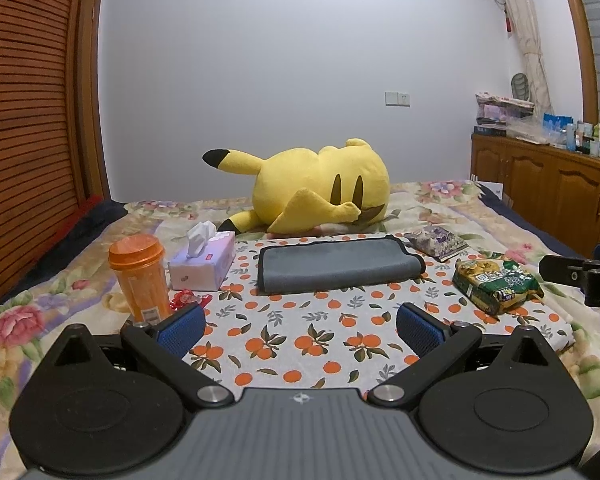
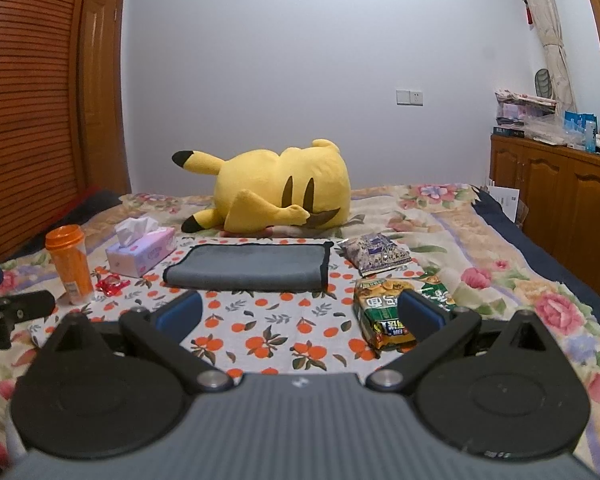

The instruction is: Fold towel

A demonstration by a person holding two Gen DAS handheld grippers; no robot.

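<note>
A grey towel (image 1: pixel 336 266) with a dark border lies folded into a flat rectangle on the orange-print cloth (image 1: pixel 300 332), far side of the middle; it also shows in the right wrist view (image 2: pixel 248 266). My left gripper (image 1: pixel 300 320) is open and empty, hovering short of the towel's near edge. My right gripper (image 2: pixel 300 314) is open and empty, also short of the towel, with its right finger in front of a green snack bag (image 2: pixel 384 320). Part of the right gripper shows at the right edge of the left wrist view (image 1: pixel 580 276).
An orange cup (image 1: pixel 142 276), a tissue box (image 1: pixel 202 262) and a red wrapper (image 1: pixel 184 299) stand left of the towel. A purple packet (image 1: pixel 436 242) and the green snack bag (image 1: pixel 496 284) lie to its right. A yellow plush (image 1: pixel 320 188) lies behind it. A wooden cabinet (image 1: pixel 540 184) stands at the right.
</note>
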